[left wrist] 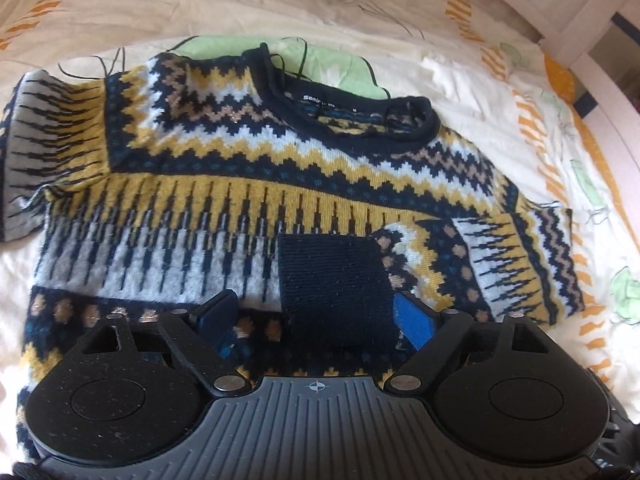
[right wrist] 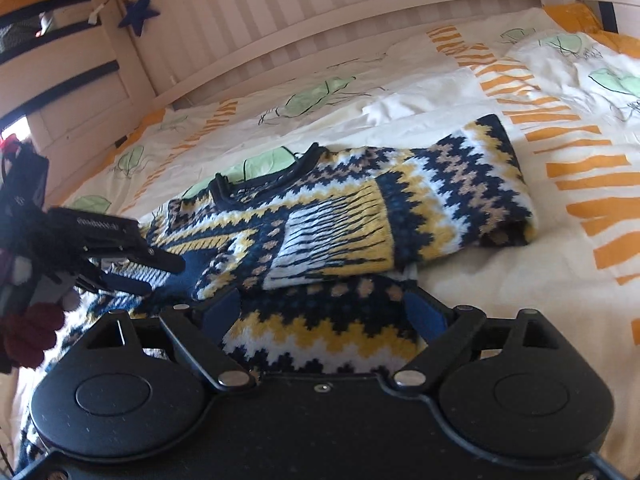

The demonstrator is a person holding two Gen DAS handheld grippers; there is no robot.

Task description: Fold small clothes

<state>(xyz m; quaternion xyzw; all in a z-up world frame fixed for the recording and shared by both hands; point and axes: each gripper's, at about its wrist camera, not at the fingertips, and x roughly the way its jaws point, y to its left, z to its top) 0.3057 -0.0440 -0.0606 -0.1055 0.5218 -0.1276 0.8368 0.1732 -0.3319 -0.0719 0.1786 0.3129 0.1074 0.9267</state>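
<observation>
Left wrist: one sweater point(left wrist: 248, 184), chunky knit, zigzag and diamond bands in navy, mustard, white, tan, lying on the bed point(left wrist: 460, 76). Rolled navy collar point(left wrist: 408, 108) with a label inside. Two short sleeves: one spread out flat at the left, the other folded in across the body, its ribbed navy cuff point(left wrist: 336, 292) between the fingers of the left claw point(left wrist: 320, 316). That claw is spread wide, two blue pads, low over the hem; cannot tell if a pad touches the knit.

Right wrist: right claw point(right wrist: 326, 316) also spread, two blue pads either side of the hem edge, not pinched. Left claw point(right wrist: 132, 276) visible at left, low on the sweater point(right wrist: 400, 216). Bed sheet point(right wrist: 500, 280) cream, wrinkled, with orange dashes and green leaf prints. White slatted bed frame point(right wrist: 280, 12) behind; one navy star point(right wrist: 140, 12) hangs from it.
</observation>
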